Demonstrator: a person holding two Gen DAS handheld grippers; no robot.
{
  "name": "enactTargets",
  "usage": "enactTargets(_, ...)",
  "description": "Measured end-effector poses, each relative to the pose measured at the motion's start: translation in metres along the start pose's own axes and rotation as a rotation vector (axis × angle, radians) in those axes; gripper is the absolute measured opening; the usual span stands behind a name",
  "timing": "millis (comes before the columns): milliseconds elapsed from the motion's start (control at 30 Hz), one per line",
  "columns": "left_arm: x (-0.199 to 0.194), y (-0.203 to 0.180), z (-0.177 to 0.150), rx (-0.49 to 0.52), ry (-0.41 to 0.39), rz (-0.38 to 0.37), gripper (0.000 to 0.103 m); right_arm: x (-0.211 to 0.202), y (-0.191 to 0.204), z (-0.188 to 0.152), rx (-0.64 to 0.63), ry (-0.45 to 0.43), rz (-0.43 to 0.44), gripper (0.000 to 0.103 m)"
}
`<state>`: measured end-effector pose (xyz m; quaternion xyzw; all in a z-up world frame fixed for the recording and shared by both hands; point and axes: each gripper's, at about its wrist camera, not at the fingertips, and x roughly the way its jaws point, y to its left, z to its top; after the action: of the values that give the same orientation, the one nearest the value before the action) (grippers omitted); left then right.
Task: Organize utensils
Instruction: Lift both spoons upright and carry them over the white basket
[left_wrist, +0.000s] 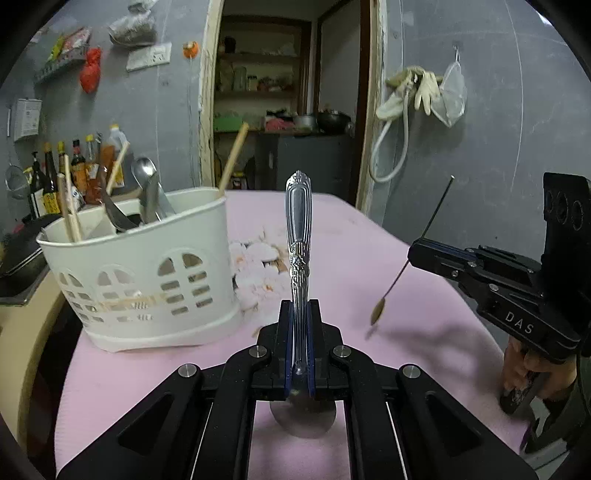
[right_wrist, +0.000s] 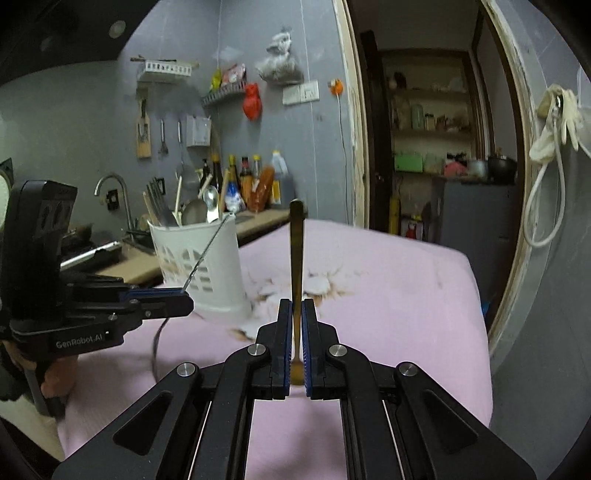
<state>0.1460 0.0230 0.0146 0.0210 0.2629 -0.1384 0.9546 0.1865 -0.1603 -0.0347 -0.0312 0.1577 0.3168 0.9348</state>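
Observation:
My left gripper (left_wrist: 300, 308) is shut on a silver spoon (left_wrist: 298, 221) with an ornate handle. The handle stands up ahead of the jaws and the bowl hangs below them. My right gripper (right_wrist: 297, 306) is shut on a thin brass-coloured spoon (right_wrist: 296, 251), also held handle up. In the left wrist view the right gripper (left_wrist: 412, 254) hovers at the right, with the small spoon's (left_wrist: 377, 314) bowl hanging above the cloth. The left gripper (right_wrist: 188, 295) appears at the left of the right wrist view. A white slotted utensil holder (left_wrist: 147, 273) (right_wrist: 207, 266) stands on the table's left, with spoons and chopsticks in it.
A pink cloth covers the table (left_wrist: 369, 266) (right_wrist: 399, 295), with a worn, stained patch (left_wrist: 255, 266) beside the holder. A counter with sauce bottles (right_wrist: 255, 184) and a sink tap (right_wrist: 110, 184) lies behind the holder. An open doorway (left_wrist: 280, 110) is straight ahead.

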Motion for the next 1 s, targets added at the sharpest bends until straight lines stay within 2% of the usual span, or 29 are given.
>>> enactTargets(267, -0.002, 0.007, -0.002, -0.033, -0.055, -0.016, 0.004, -0.001, 0.002, 0.01, 0.024, -0.042, 0.011, 0.003)
enactTargets(433, -0.019, 0.011, 0.001, -0.043, -0.117, -0.017, 0.004, -0.008, 0.01, 0.021, 0.005, -0.077, 0.018, 0.003)
enactTargets(633, -0.035, 0.016, 0.015, -0.05, -0.178, -0.007, 0.004, -0.013, 0.015, 0.041, -0.002, -0.119, 0.051, 0.003)
enactTargets(1000, -0.068, 0.039, 0.048, -0.076, -0.229, 0.025, 0.004, -0.016, 0.042, 0.084, -0.039, -0.208, 0.121, 0.003)
